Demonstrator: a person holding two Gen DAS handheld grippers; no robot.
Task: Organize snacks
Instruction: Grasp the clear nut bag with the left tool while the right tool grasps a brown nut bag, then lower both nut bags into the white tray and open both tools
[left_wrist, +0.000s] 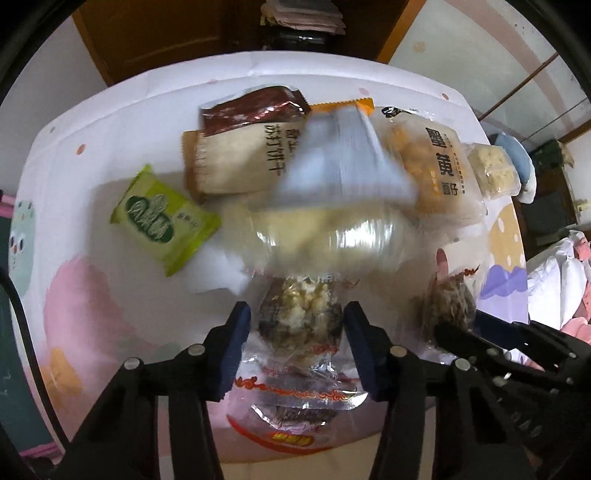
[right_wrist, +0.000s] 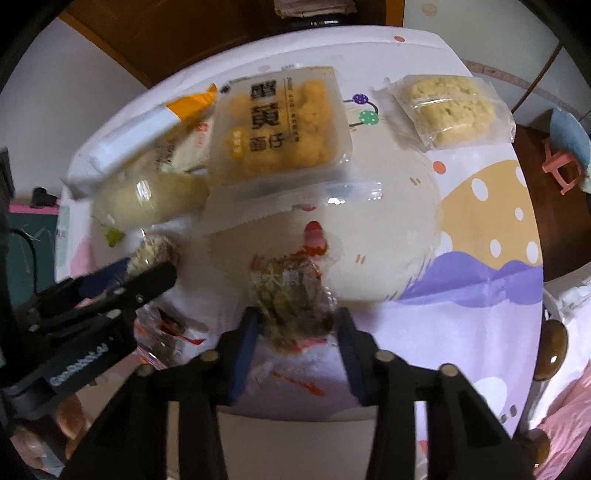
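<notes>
Between the blue pads of my left gripper sits a clear-wrapped nut-and-puffed-grain snack, and the pads press on its sides just above the table. My right gripper is shut on a similar dark, crumbly wrapped snack with red print. The right gripper also shows at the right edge of the left wrist view, the left gripper at the left of the right wrist view. A blurred clear bag with a pale bun lies just beyond.
On the cartoon-print tablecloth lie a green packet, a brown cracker pack, a dark red pack, an egg-yolk snack tray and a pale wrapped cake. Red-printed wrappers lie under the left gripper.
</notes>
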